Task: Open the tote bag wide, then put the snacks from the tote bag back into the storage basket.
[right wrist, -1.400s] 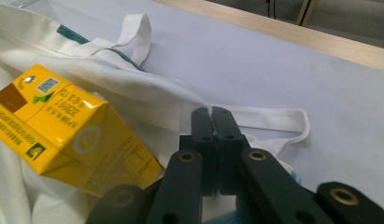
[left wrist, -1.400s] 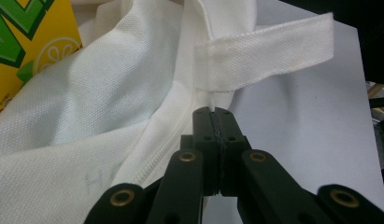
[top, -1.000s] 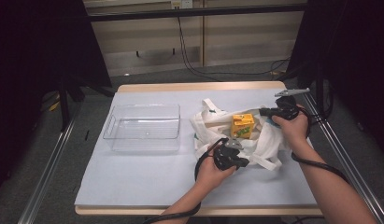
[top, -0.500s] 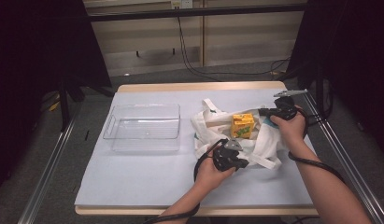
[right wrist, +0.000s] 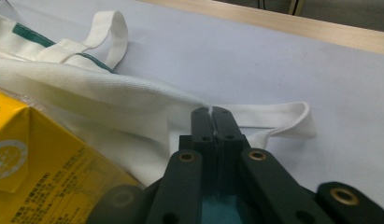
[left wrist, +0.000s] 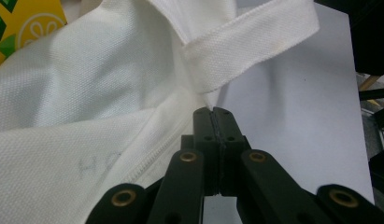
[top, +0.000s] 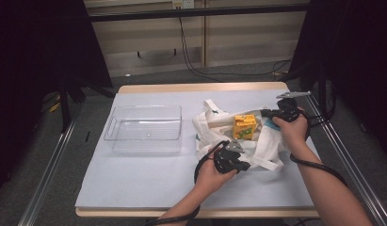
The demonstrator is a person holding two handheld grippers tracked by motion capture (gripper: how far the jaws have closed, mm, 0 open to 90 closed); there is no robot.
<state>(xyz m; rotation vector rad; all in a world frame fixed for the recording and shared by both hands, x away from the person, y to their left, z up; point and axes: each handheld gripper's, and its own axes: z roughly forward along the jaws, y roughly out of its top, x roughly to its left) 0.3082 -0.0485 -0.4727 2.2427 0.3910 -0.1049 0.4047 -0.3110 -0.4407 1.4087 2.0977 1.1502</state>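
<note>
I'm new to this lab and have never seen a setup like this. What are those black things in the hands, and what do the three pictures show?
A person holds a hand-operated two-jaw gripper in each hand. The high view looks down on the table; the other two pictures come from cameras riding on each gripper, looking along its black jaws. On the table lie a clear plastic bin and a white cloth tote bag with a yellow drink carton inside. The left gripper is shut on the bag's cloth at its near edge; the right gripper is shut on the cloth at the far edge.
</note>
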